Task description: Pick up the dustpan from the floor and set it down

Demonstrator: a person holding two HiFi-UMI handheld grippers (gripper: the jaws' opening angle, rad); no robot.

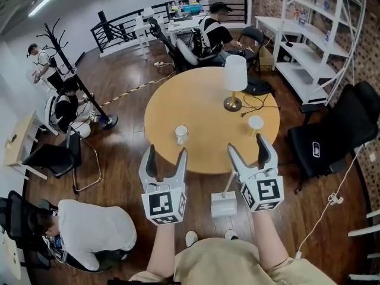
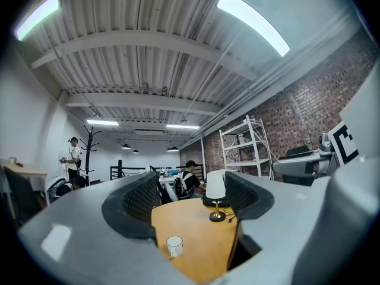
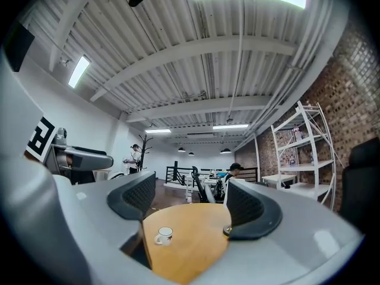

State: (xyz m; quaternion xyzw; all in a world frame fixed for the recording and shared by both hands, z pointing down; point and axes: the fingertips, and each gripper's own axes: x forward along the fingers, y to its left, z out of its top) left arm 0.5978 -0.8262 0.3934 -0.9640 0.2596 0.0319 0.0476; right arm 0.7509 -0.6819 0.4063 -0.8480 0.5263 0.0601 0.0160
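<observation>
my left gripper and right gripper point level over the table, jaws apart, nothing between them. the dustpan stands on the floor below the right one (by my shoes), untouched. i judge the pickup not yet begun: the right must dip and close on its handle.

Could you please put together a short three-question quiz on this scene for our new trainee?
1. True or false: the pale grey plastic dustpan lies on the dark wooden floor.
2. The fingers of the left gripper hold: A) a sponge; B) nothing; C) the dustpan.
3. Which gripper is nearer the dustpan?
Key: 1 true; 2 B; 3 the right gripper.
</observation>
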